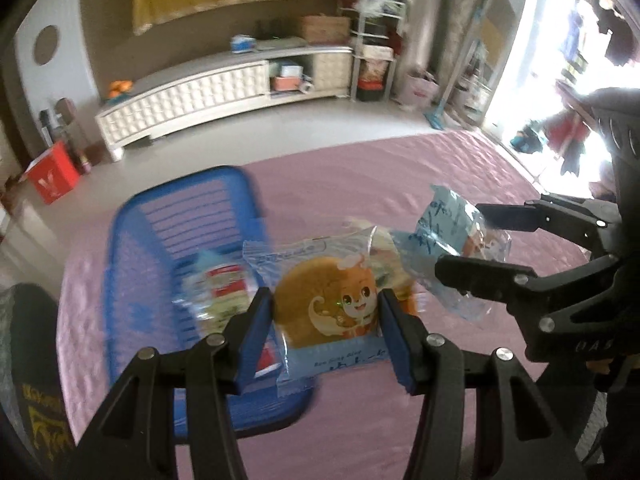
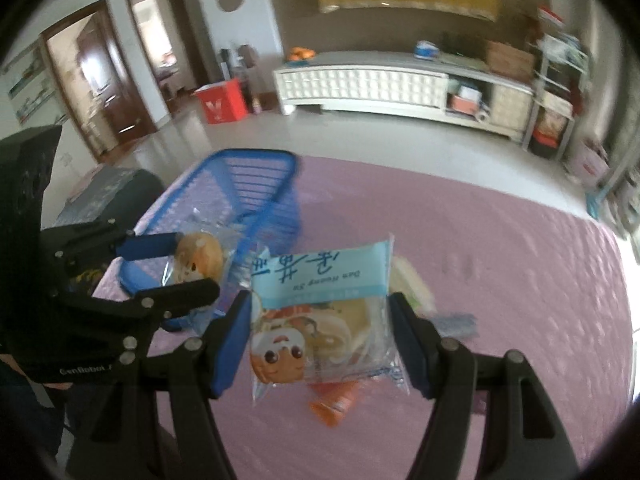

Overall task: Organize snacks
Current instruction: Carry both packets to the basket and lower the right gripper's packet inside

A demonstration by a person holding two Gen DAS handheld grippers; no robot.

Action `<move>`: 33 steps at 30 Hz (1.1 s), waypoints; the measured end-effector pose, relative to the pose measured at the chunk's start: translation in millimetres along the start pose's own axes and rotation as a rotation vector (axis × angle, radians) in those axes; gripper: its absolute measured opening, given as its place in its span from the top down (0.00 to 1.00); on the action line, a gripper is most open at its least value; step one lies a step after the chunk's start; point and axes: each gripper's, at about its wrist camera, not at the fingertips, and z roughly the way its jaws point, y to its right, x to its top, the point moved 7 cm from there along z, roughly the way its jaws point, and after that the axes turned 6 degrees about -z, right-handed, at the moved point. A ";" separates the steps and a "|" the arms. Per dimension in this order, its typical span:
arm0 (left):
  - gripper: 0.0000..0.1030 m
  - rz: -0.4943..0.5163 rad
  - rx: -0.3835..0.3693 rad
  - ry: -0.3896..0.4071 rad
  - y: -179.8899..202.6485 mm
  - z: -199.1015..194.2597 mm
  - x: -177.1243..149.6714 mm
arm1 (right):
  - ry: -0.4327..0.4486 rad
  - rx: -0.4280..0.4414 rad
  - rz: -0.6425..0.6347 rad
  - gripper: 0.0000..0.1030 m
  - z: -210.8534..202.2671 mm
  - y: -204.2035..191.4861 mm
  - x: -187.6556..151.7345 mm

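Your left gripper (image 1: 326, 336) is closed on one cake packet (image 1: 326, 312), its blue pads pressing the wrapper's two sides, and it holds that packet in the air at the near right corner of the blue basket (image 1: 132, 240). Your right gripper (image 2: 318, 340) clamps a second packet (image 2: 320, 320) the same way, printed side up and upside down to the camera, held above the pink quilted cover (image 2: 500, 280) just to the right of the basket. So you have two packets in hand, one per tool, and both carry the same cartoon figure and blue band. Inside the basket you can make out one red and white wrapper (image 1: 228, 284), but motion blur smears it and the left gripper's finger hides its lower edge, so you cannot tell how many snacks lie there. Under the right-hand packet an orange wrapper (image 2: 334, 404) sticks out on the cover, mostly hidden. Beside it a pale wrapper (image 2: 412, 284) and a small blue one (image 2: 456, 322) are too blurred to identify. That makes one basket and at least three loose items on the cover.
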 end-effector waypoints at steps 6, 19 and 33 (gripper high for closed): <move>0.50 -0.073 0.066 0.024 -62.7 -24.3 -12.3 | -0.019 0.060 -0.093 0.31 29.2 -57.7 22.7; 0.50 -0.250 0.126 0.024 -180.6 -41.4 -53.7 | -0.123 0.097 -0.246 0.31 103.5 -135.5 46.9; 0.50 -0.324 0.113 0.020 -211.0 -38.2 -72.8 | -0.317 0.124 -0.247 0.27 159.6 -166.9 29.9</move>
